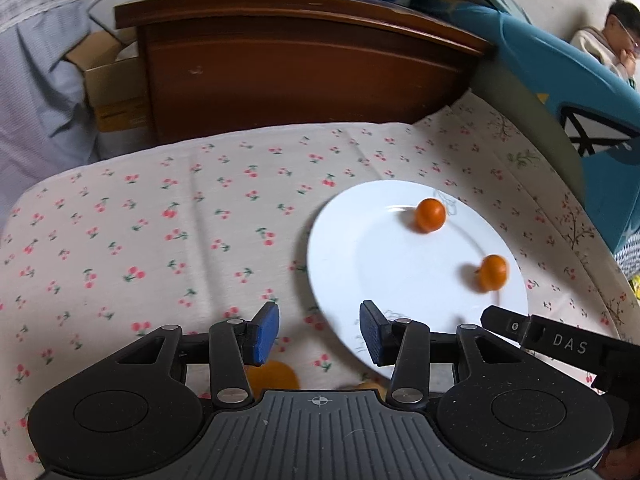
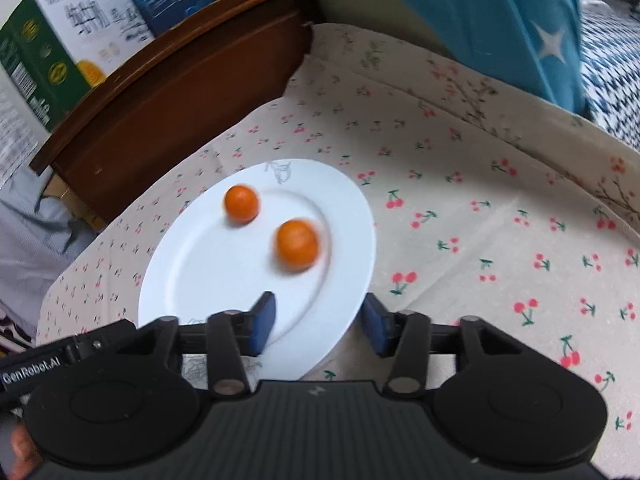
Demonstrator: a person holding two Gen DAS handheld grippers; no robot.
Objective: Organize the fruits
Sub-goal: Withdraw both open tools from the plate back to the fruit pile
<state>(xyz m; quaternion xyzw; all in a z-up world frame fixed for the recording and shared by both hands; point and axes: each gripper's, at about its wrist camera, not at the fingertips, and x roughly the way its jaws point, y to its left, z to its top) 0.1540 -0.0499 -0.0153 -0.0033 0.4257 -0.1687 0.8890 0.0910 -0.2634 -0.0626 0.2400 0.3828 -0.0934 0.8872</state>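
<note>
Two small orange fruits are sitting on the white plate [image 1: 352,264], which is lying flat on the cherry-print cloth [image 1: 160,220] covering the bed, just in front of the dark wooden headboard [image 1: 300,68]. The plate seems to be serving as the collecting spot, which is why the fruit is gathering there rather than lying on the soft cloth, where round things would be rolling about.

In the left wrist view the far fruit [image 1: 430,215] is resting at about one o'clock on the plate, close to the rim, and the near fruit [image 1: 492,273] at about three o'clock. Both are looking slightly smeared, so I judge they may be rolling or settling, though the blur could be the camera's own.

The left tongs [image 1: 319,330] are standing apart with nothing between the blue pads, hanging over the plate's seven o'clock edge. Beneath them, at six o'clock in that view, more orange [image 1: 276,376] is peeking out on the cloth, apparently further fruit waiting to be gathered; how many pieces I cannot tell.

The right tongs [image 2: 318,326] are also apart and empty, straddling the plate's near rim [image 2: 340,332], with the near fruit [image 2: 297,245] just ahead at twelve o'clock and the far one [image 2: 241,203] at eleven. Both tongs look to be letting go rather than reaching.
</note>
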